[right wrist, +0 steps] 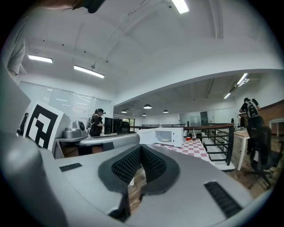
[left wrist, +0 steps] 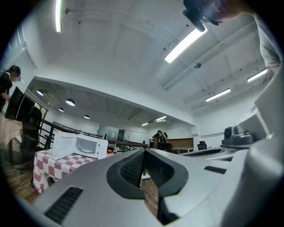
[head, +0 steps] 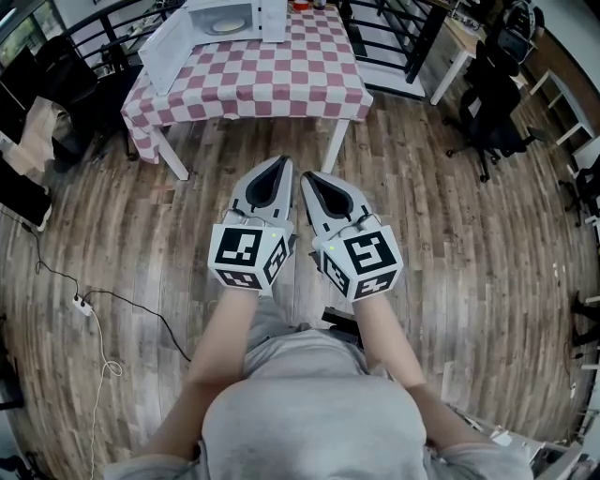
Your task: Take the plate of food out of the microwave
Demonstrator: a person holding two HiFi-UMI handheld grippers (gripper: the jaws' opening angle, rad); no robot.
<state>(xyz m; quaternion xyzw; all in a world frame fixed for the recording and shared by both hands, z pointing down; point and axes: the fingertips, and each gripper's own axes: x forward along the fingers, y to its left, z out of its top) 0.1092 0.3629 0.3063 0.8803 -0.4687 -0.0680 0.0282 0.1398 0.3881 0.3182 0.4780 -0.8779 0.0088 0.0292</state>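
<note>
Person stands on the wood floor (head: 450, 244), a gripper in each hand, both held out level in front & side by side. Left gripper (head: 280, 161): jaws shut tight, pads together, nothing btwn them; the left gripper view (left wrist: 143, 151) shows the same. Right gripper (head: 307, 176): also closed & empty, black ribbed pads meeting in the right gripper view (right wrist: 141, 146). Each carries its marker cube at the back, left cube (head: 248, 253) & right cube (head: 366, 263), w/ bare forearms behind.

Both point toward a table (head: 281, 84) w/ a red-&-white check cloth, well ahead of the tips, not within reach. White microwave (head: 225, 17) sits at the table's far edge, door (head: 167, 52) swung open to the left. The plate of food (head: 227, 26) is inside the cavity, pale & round; what's on it is too small to tell. The gripper views show the same: microwave (left wrist: 82, 145) open w/ plate (left wrist: 88, 150) inside.

Elsewhere: black office chairs (head: 492, 112) off to the right, a power strip (head: 82, 305) w/ cable on the floor at left, black railing (head: 394, 37) behind the table.
</note>
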